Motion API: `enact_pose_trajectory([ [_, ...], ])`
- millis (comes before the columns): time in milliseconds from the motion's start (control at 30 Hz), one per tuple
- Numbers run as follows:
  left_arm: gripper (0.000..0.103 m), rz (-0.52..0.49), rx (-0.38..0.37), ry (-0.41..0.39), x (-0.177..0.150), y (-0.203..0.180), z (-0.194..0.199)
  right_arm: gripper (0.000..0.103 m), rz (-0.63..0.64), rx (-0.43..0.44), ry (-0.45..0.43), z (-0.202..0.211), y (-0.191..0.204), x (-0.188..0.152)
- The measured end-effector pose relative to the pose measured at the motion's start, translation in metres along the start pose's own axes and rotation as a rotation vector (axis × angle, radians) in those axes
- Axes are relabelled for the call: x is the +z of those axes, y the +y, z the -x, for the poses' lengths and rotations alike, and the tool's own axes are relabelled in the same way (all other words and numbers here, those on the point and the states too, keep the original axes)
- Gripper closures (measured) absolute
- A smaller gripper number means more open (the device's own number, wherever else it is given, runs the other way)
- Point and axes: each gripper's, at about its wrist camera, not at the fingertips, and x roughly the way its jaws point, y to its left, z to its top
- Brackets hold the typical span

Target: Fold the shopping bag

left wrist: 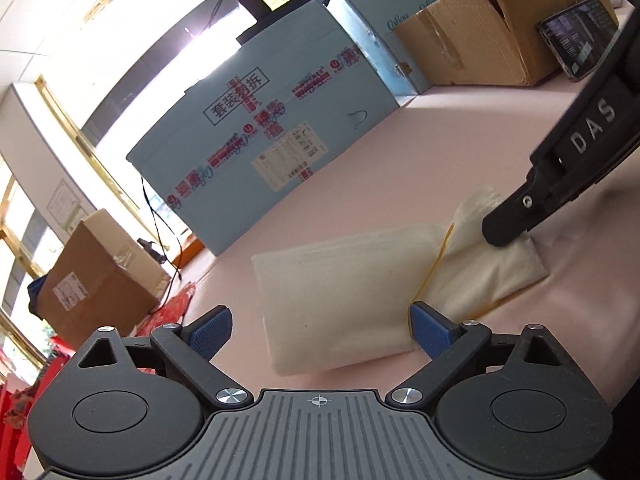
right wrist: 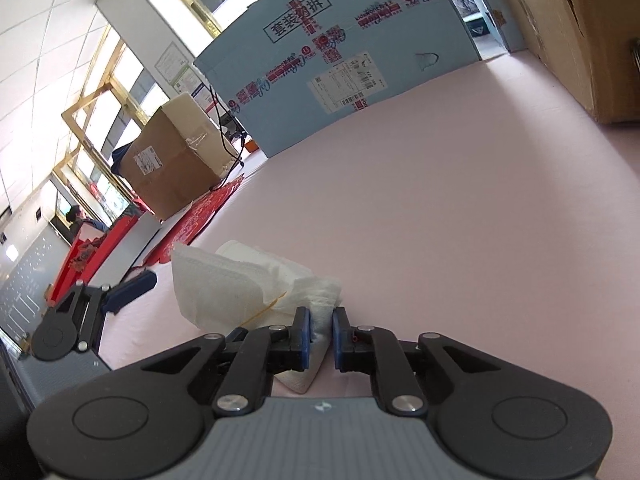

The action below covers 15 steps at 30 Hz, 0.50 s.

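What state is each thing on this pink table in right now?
Cream fabric shopping bag: partly folded, lying on the table.
Right hand-held gripper: shut on the bag's corner.
Left hand-held gripper: open, holding nothing.
Brown cardboard box: flaps open.
Phone: screen lit.

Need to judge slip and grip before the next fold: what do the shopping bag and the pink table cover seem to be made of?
Shopping bag: probably soft non-woven or cotton-like fabric, cream, matte; a fine embossed texture shows near the right gripper, and it creases limply. Yellow trim crosses it.
Pink table cover: looks like smooth matte cloth or thin sheet; it wrinkles near the bag. Which one is unclear.
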Motion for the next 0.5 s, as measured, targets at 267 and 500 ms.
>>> enact_pose_trajectory([
  [267, 0.009, 0.054, -0.047, -0.028, -0.004, 0.003, -0.003, 0.085, -0.387, 0.258, 0.195, -0.021, -0.040, 0.015],
  [500, 0.008, 0.000, -0.030, -0.069, -0.005, 0.005, -0.009, 0.093, -0.585, 0.341, 0.232, -0.036, -0.055, 0.010],
])
